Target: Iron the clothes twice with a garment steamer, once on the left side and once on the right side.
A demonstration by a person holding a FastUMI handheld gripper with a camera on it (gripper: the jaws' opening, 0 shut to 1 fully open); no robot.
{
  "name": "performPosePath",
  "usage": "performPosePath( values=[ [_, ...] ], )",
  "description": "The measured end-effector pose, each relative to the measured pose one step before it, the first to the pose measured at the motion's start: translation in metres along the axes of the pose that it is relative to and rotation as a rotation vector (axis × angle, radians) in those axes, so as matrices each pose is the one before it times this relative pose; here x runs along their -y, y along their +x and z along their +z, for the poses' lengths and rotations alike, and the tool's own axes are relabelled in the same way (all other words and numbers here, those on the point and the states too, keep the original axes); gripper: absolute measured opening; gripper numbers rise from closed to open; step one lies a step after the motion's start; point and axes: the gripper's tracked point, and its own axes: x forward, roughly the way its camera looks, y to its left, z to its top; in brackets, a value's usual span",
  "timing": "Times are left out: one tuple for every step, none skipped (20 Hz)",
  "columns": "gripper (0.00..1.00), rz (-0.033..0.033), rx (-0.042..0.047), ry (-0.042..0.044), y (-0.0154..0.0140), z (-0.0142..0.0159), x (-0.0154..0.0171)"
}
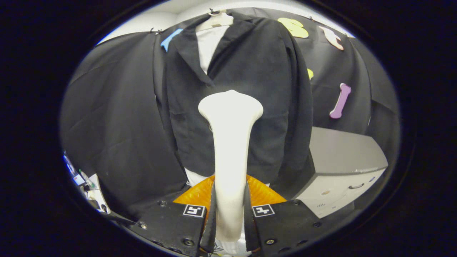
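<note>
1. Gripper (230,214): both fingers press on the handle of the garment steamer (230,142), one on each side, so the jaws are clamped on it.
2. Garment steamer: a pale, upright wand rising from between the fingers; its neck is narrow and widens at the top into a broad, flattened head. The head stands in front of the middle of the jacket; whether it touches the cloth cannot be told.
3. Jacket (257,78): a black jacket, hung upright beyond the fingers on a pale hanger (216,19), its lapels open over a white shirt (209,44). The shirt's hem shows below the jacket's lower edge.
4. Orange object (264,192): a ribbed orange piece just behind the fingers, at the foot of the steamer.
5. Grey cabinet (342,160): a box-like unit with drawer fronts, standing right of the jacket, its top face near the jacket's right sleeve.
</note>
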Motion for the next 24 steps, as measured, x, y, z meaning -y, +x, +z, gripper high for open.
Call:
performPosePath(
  values=[
    [0.35, 0.00763, 0.01779, -0.00712, -0.00355, 0.01269, -0.00872],
    [0.35, 0.00838, 0.02134, -0.01589, -0.00272, 0.01431, -0.00814],
    [0.35, 0.01115, 0.02345, -0.01656, -0.0006, 0.01246, -0.00897],
    [0.35, 0.01009, 0.01491, -0.0082, -0.00011, 0.01296, -0.00996],
    [0.35, 0.00919, 0.01537, -0.00286, -0.00076, 0.01091, -0.01152],
    [0.35, 0.00752, 0.01216, -0.0023, 0.0007, 0.01217, -0.01043],
    [0.35, 0.00913, 0.01472, -0.00502, 0.00057, 0.01149, -0.01042],
    [0.35, 0.01177, 0.01604, -0.00551, 0.00185, 0.01143, -0.01012],
    [0.35, 0.01093, 0.01254, -0.00965, 0.00265, 0.00971, -0.00935],
    [0.35, 0.0095, 0.01003, -0.00764, 0.00223, 0.00957, -0.00925],
    [0.35, 0.00757, 0.0129, -0.00488, 0.00148, 0.00972, -0.0082],
    [0.35, 0.00486, 0.01716, -0.0053, 0.00271, 0.01192, -0.00765],
    [0.35, 0.00164, 0.01743, -0.00625, 0.00127, 0.008, -0.00514],
    [0.35, 0.00007, 0.01481, -0.00193, 0.00109, 0.01021, -0.00486],
    [0.35, 0.00596, 0.01284, -0.00241, 0.0031, 0.01026, -0.00704],
    [0.35, 0.0038, 0.01323, -0.00213, 0.00195, 0.01055, -0.00745],
    [0.35, -0.00128, 0.0175, -0.00689, 0.00122, 0.00847, -0.00315],
    [0.35, -0.00424, 0.02589, -0.00361, 0.00344, 0.01287, -0.00542],
    [0.35, -0.01091, 0.02339, -0.00541, 0.00467, 0.01184, -0.00275],
    [0.35, -0.00972, 0.01328, -0.01012, 0.0062, 0.00968, -0.00067],
    [0.35, -0.0022, 0.00636, -0.00537, 0.00722, 0.00564, -0.00254],
    [0.35, -0.00342, -0.00009, 0.00272, 0.00524, 0.00428, -0.00063],
    [0.35, -0.0085, 0.00119, 0.00134, 0.00504, 0.00437, 0.00151],
    [0.35, -0.0059, -0.00052, 0.00003, 0.00562, 0.0034, 0.00096]
  ],
)
